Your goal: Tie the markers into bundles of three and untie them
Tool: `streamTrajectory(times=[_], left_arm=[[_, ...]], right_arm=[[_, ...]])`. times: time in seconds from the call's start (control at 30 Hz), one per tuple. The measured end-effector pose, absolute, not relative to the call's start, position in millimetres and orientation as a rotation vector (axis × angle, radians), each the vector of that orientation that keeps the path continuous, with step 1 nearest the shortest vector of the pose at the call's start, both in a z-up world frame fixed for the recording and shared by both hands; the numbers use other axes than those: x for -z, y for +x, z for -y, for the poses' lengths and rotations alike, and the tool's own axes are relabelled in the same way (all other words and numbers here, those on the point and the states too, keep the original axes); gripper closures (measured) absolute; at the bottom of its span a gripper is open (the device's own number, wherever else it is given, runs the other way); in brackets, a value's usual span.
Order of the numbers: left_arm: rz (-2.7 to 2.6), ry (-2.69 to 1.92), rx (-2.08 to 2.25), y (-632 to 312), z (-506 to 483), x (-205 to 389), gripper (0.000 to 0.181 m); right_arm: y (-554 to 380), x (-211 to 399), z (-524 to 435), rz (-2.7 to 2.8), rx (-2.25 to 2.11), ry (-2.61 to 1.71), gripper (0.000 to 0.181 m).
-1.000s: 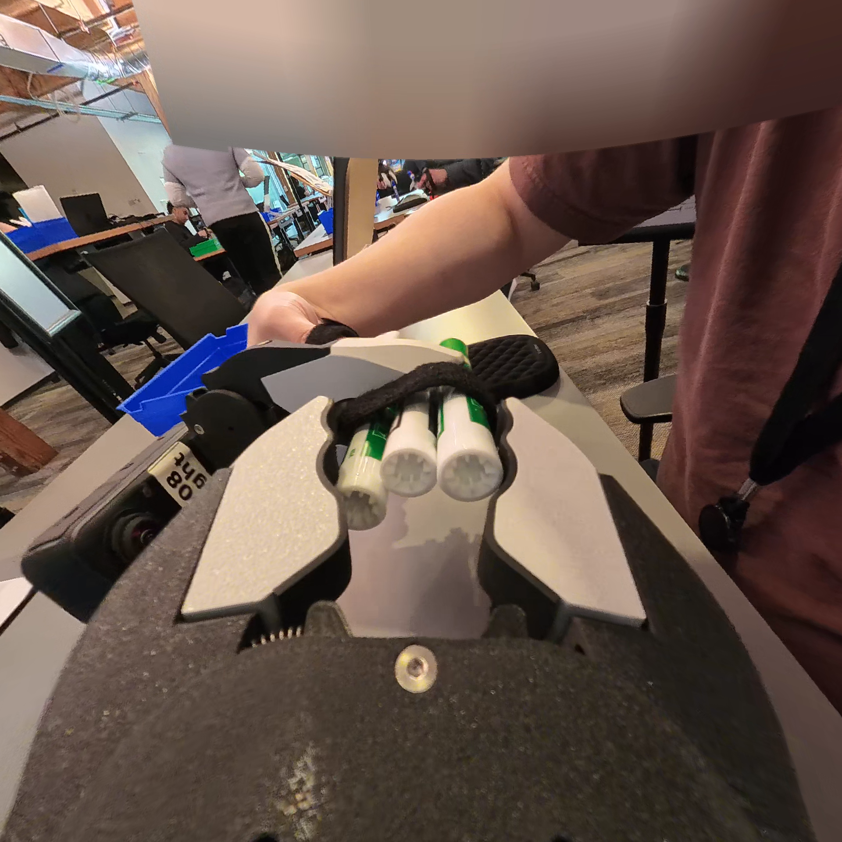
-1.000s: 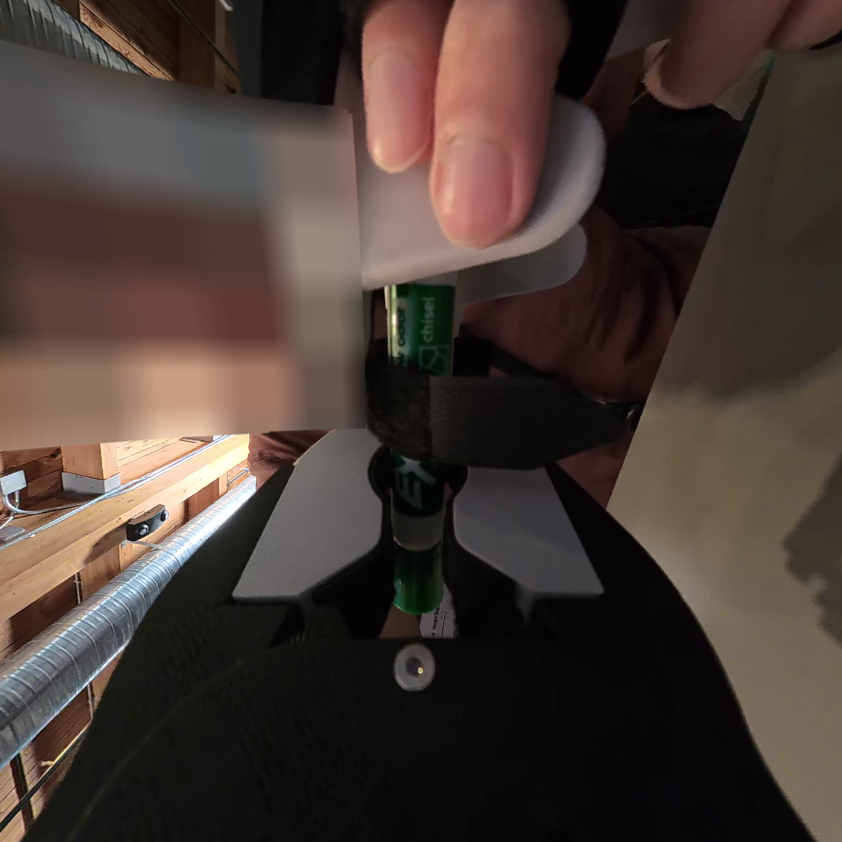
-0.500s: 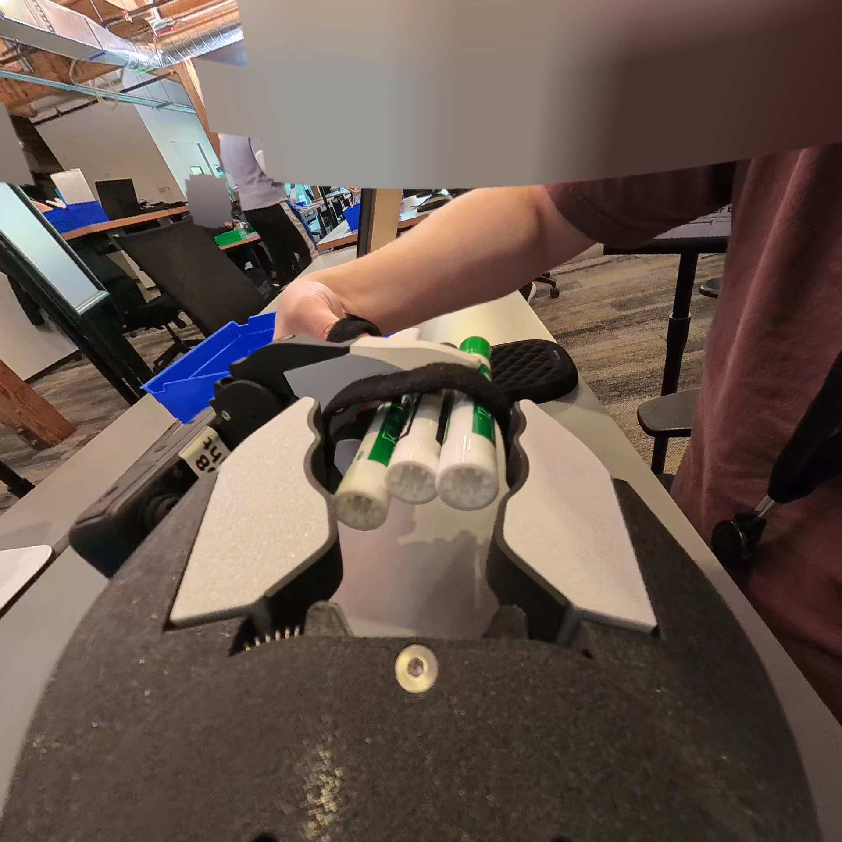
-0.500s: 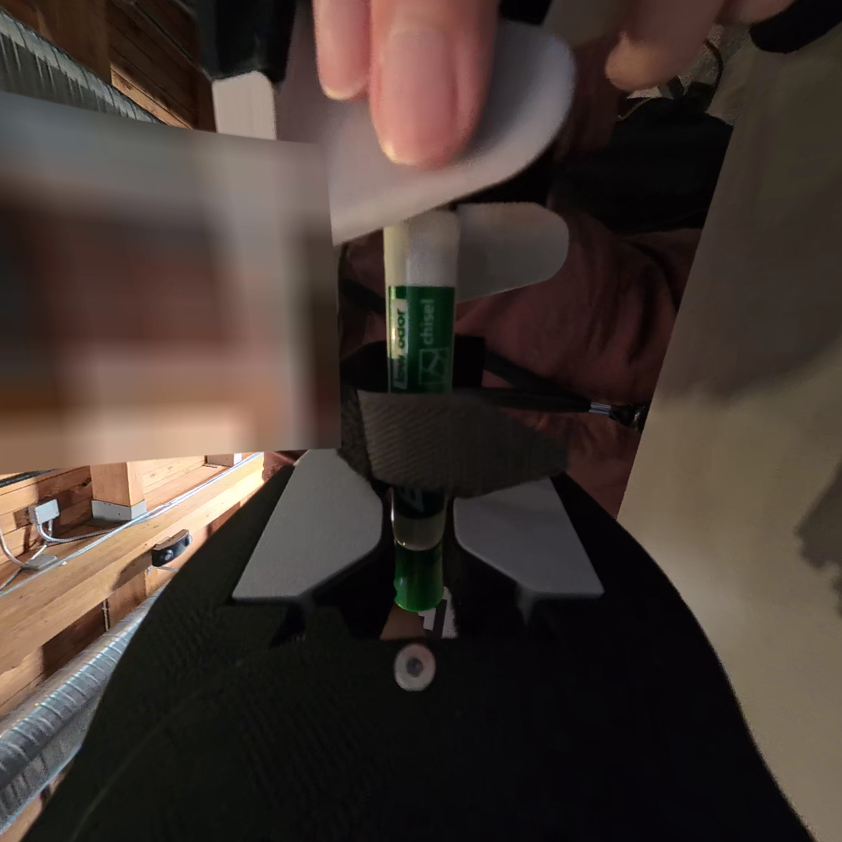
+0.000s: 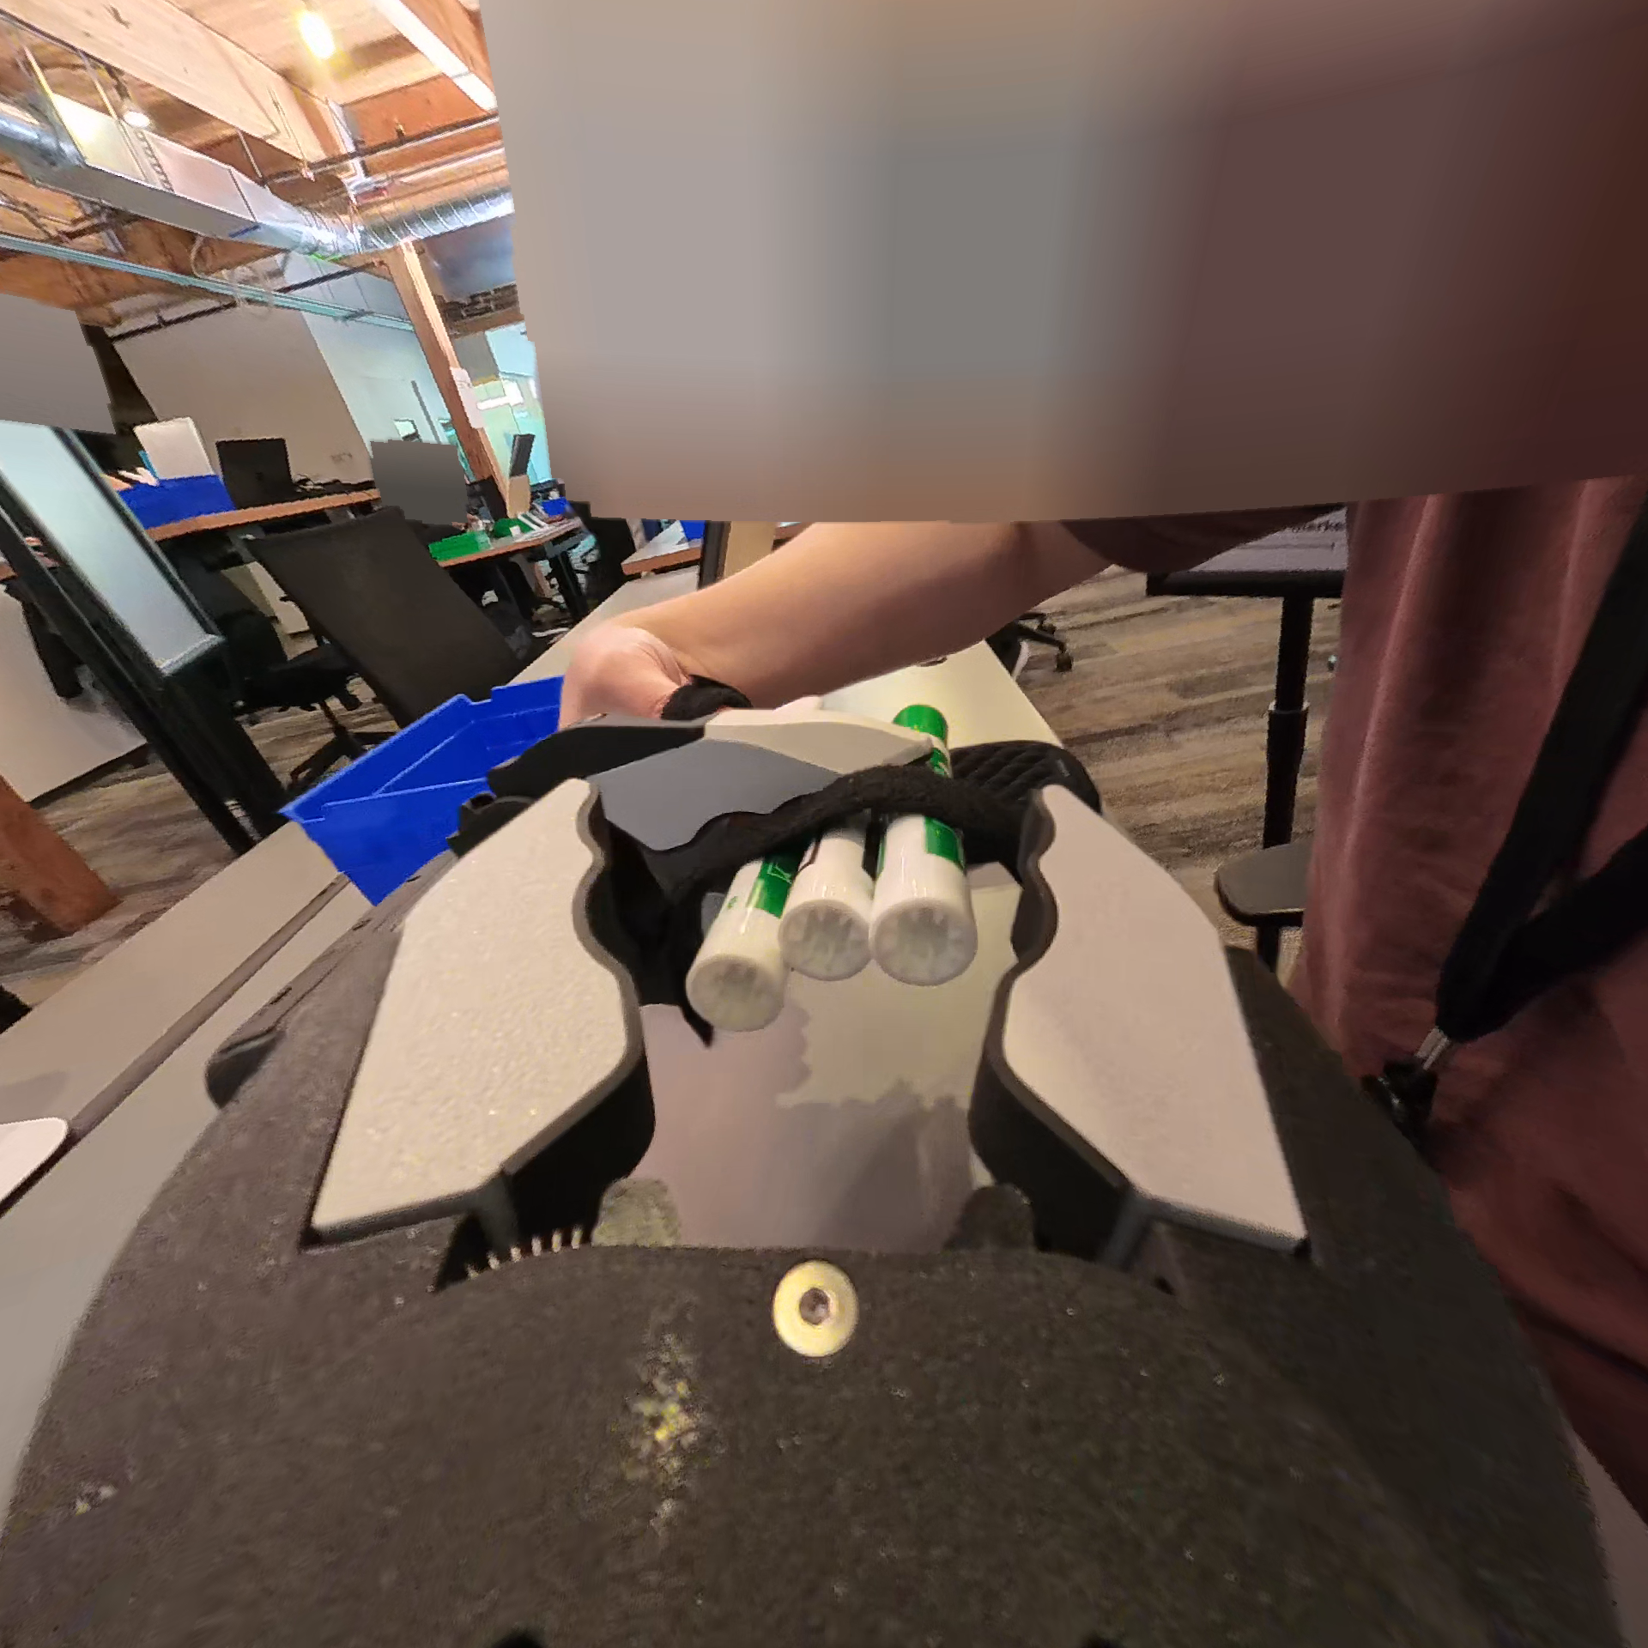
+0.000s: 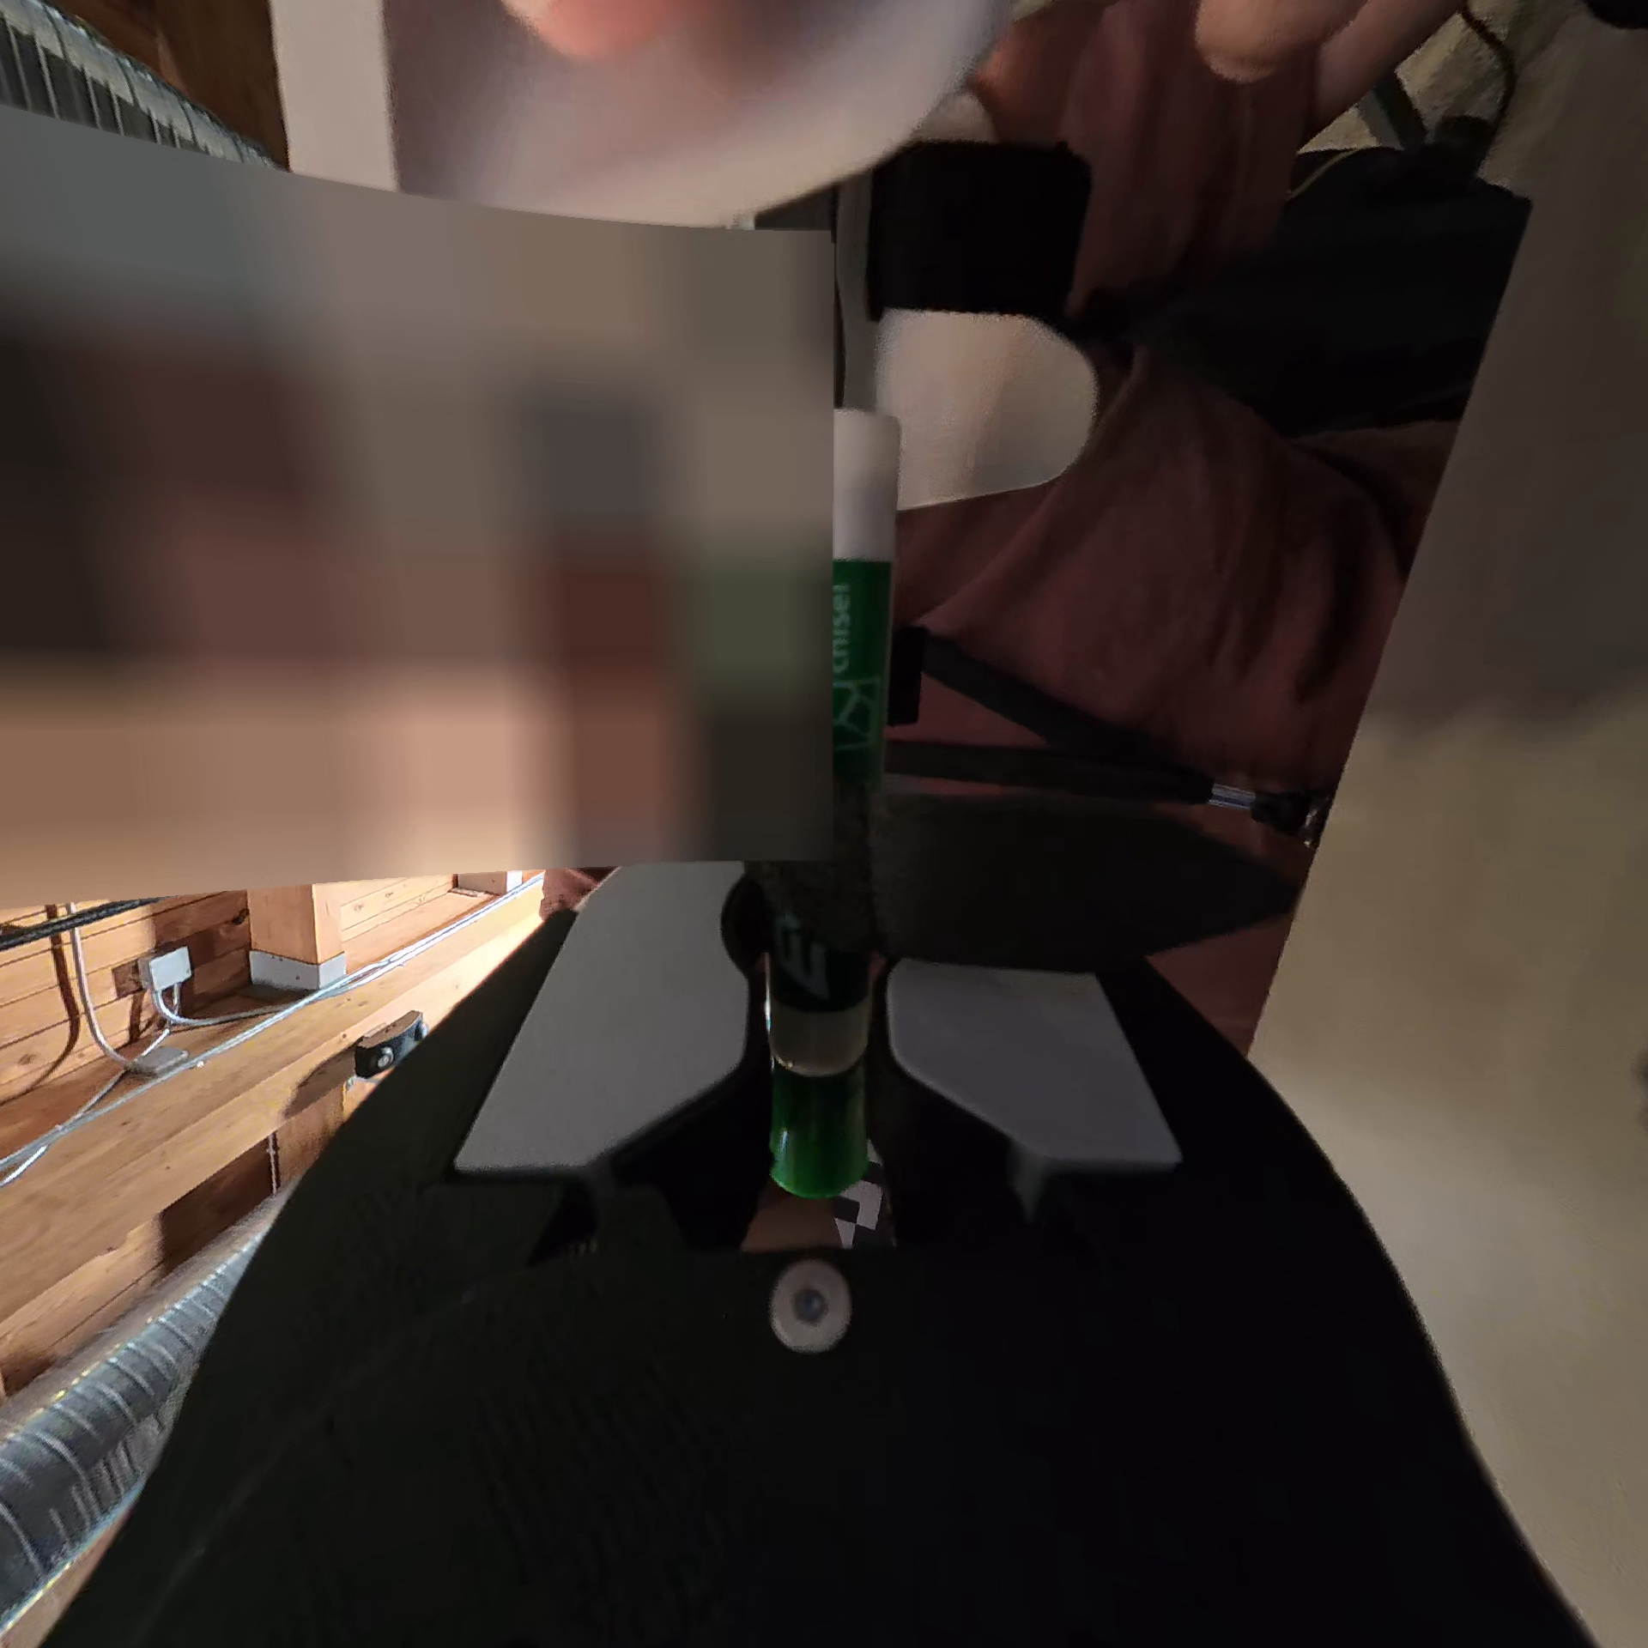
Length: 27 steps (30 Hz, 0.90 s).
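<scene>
Three green-and-white markers (image 5: pixel 829 910) lie side by side with a black strap (image 5: pixel 901 798) looped over them. My left gripper (image 5: pixel 813 803) is open, with its jaws wide on either side of the markers' white ends and not pressing them. My right gripper (image 5: pixel 758 767) comes in from the far side and is shut on the bundle. In the right wrist view it (image 6: pixel 816 945) clamps a green marker (image 6: pixel 861 642) near its cap. The strap (image 6: pixel 1025 883) crosses just past its fingertips. The left gripper's fingers (image 6: pixel 981 401) show blurred at the top.
A grey table (image 5: pixel 963 696) runs away under the grippers, and a blue bin (image 5: pixel 419 803) stands on it at the left. The person in a maroon shirt (image 5: pixel 1471 803) stands close on the right. Office chairs and desks fill the background.
My left gripper's jaws have spread apart, and it has drawn back along the markers. More of the marker's white end now shows in the right wrist view. The right gripper still holds the bundle.
</scene>
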State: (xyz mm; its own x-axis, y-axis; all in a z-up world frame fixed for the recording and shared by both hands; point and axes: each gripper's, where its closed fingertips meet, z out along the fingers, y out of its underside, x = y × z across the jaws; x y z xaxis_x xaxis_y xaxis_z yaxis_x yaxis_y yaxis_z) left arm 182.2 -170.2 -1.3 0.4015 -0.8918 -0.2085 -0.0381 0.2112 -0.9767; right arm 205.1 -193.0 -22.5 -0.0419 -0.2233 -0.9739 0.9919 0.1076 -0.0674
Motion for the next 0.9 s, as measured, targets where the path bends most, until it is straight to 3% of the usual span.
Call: streamTrajectory(times=[0.03, 0.33, 0.9], left_arm=[[-0.987, -1.219, 0.770, 182, 170, 1, 0.090], [-0.900, -1.170, 0.916, 186, 169, -5, 0.082], [-0.805, -1.136, 0.954, 196, 174, -11, 0.087]], right_arm=[[205, 21, 194, -1.135, 1.266, 0.926, 0.163], [206, 8, 202, -1.155, 1.300, 0.862, 0.163], [202, 8, 203, -1.174, 1.311, 0.887, 0.163]])
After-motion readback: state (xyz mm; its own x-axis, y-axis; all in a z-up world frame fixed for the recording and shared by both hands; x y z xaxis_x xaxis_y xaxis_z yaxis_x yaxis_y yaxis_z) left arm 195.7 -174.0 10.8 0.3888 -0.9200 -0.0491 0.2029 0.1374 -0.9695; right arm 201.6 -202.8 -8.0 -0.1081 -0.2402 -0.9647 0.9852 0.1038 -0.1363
